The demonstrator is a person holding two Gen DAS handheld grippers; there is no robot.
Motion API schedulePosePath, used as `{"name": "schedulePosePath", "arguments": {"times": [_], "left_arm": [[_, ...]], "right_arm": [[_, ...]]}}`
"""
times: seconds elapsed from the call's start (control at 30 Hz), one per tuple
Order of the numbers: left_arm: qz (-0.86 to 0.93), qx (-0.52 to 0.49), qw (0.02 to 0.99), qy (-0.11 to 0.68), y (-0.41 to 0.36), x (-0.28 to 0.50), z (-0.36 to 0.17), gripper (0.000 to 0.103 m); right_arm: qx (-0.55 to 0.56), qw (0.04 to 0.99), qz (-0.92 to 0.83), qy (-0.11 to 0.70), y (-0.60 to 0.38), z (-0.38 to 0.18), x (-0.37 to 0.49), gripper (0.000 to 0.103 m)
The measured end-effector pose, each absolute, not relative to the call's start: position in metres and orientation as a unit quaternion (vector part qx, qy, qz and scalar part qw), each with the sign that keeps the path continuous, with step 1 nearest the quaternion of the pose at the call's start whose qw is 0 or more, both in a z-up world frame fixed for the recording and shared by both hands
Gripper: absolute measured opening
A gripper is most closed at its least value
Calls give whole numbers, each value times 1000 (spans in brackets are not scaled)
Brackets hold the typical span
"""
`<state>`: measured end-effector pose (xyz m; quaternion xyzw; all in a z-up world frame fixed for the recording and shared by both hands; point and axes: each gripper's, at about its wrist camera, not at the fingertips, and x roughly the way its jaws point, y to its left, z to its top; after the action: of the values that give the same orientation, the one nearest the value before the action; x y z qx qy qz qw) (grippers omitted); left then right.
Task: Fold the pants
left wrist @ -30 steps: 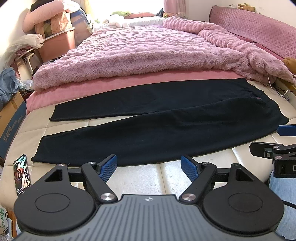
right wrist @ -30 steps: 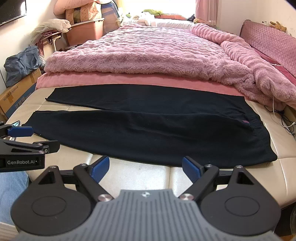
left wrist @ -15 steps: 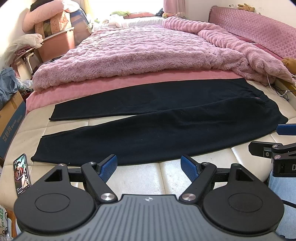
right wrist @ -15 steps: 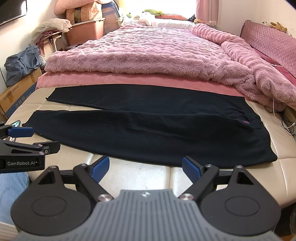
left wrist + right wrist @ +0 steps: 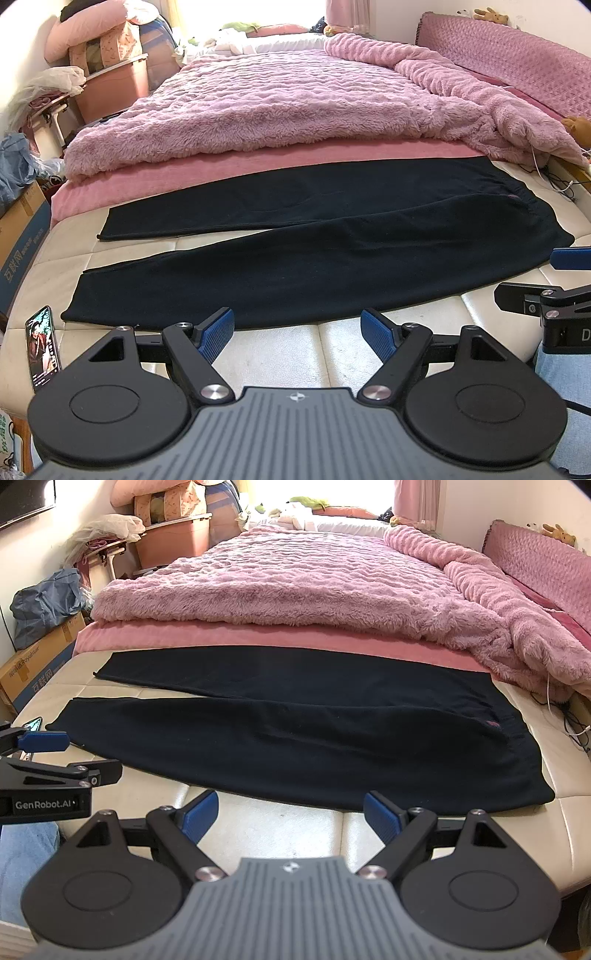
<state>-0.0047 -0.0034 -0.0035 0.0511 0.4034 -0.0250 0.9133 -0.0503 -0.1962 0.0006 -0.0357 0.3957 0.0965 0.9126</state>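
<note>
Black pants [image 5: 314,254] [image 5: 295,738] lie flat across the cream mattress, legs spread apart toward the left, waistband at the right. My left gripper [image 5: 297,328] hovers open just short of the near leg's front edge, nothing between its blue pads. My right gripper [image 5: 290,808] is also open and empty, close to the near edge of the pants toward the waist end. Each gripper shows at the side of the other's view: the right gripper [image 5: 546,280], the left gripper [image 5: 48,760].
A fluffy pink blanket [image 5: 295,107] and a pink sheet [image 5: 184,177] lie behind the pants. A phone [image 5: 42,347] rests on the mattress [image 5: 325,350] at the near left corner. Boxes, bags and a storage bin [image 5: 173,535] crowd the left side. Cables [image 5: 569,720] hang at the right.
</note>
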Motion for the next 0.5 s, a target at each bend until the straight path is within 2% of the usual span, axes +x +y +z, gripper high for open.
{"name": "schedulePosePath", "arguments": {"times": [0.5], "left_arm": [[-30, 50, 910, 410, -1, -2, -6, 90]], "right_arm": [[-33, 910, 97, 402, -197, -2, -47, 82]]}}
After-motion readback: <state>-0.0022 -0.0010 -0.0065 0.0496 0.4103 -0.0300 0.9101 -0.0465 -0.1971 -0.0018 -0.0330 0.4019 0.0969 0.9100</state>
